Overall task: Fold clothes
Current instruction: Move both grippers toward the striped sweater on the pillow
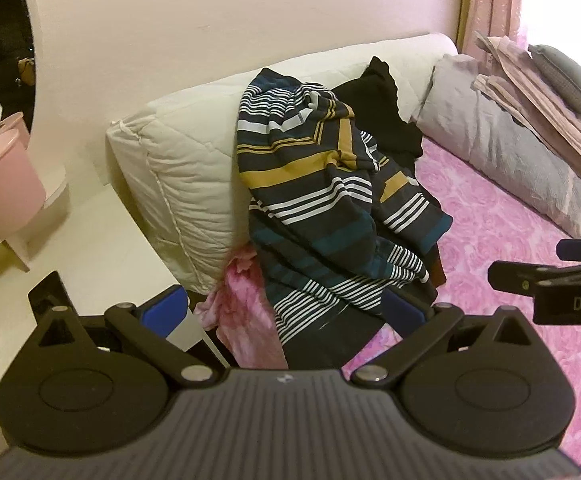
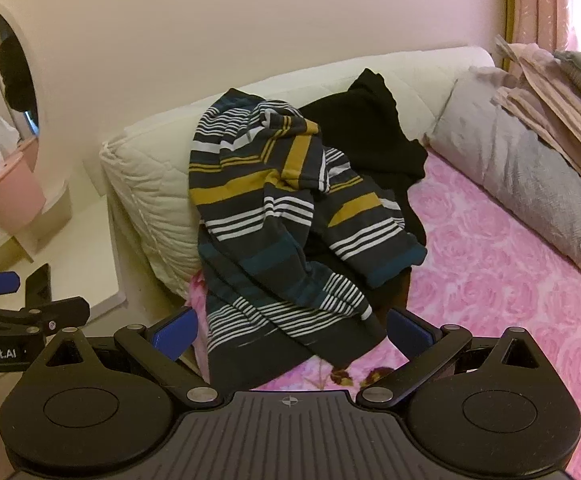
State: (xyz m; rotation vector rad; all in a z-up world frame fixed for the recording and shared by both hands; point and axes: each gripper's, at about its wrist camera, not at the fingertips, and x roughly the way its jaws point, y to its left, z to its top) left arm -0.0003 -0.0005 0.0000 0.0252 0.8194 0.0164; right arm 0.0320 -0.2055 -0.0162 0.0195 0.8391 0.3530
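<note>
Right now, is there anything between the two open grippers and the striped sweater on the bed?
Nothing visible. The left gripper and right gripper are both open, with the striped sweater directly ahead, its lower edge between their fingers. A black garment lies behind it, not in front.

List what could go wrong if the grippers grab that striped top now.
1. The striped top lies bunched, partly over the black garment, so a pinch may lift both.
2. Its lower edge hangs at the bed's side over the pink sheet; a pull may drag it off.
3. Both the left gripper and right gripper are open, and might catch several layers.
</note>
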